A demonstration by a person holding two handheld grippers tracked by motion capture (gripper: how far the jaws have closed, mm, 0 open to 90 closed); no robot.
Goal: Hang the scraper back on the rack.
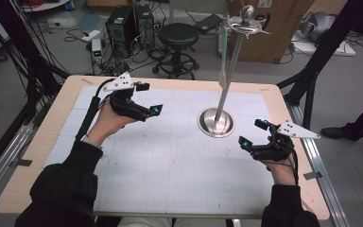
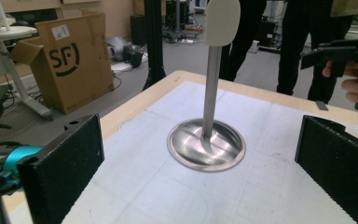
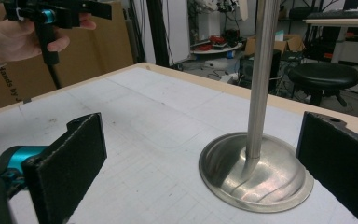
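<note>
Tabletop mat bears the steel stand between left gripper and right gripper; both jaws agape, empty.

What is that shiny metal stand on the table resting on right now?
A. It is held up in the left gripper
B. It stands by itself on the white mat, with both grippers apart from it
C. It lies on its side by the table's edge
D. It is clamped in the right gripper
B: the metal stand sits upright on its round base on the white mat, while the left gripper and the right gripper are both open and clear of it.
</note>
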